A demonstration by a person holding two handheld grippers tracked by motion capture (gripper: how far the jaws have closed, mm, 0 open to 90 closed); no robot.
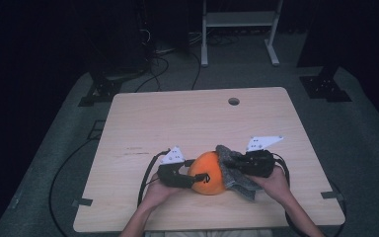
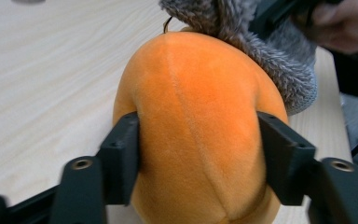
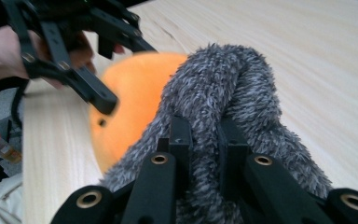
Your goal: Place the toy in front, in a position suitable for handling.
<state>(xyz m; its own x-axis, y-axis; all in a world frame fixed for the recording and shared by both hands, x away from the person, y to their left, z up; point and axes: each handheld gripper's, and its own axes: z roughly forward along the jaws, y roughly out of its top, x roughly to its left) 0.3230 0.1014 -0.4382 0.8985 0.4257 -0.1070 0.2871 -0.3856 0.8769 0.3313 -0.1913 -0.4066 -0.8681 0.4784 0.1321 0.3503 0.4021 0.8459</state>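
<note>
An orange plush ball [image 1: 208,174] rests on the wooden table [image 1: 177,118] near its front edge. My left gripper [image 1: 197,171] reaches it from the left, and in the left gripper view its two black jaws press against both flanks of the orange plush ball [image 2: 196,116]. A grey fuzzy cloth [image 1: 242,182] lies against the ball's right side and drapes over its top. My right gripper [image 1: 232,167] is shut on a fold of this grey fuzzy cloth [image 3: 223,88], jaws close together around it. The orange plush ball [image 3: 135,93] sits behind the cloth there.
The table has a round hole [image 1: 233,101] near its far edge. A white metal stand [image 1: 239,19] and black cables [image 1: 153,69] are on the floor beyond the table. Both forearms enter from the bottom edge.
</note>
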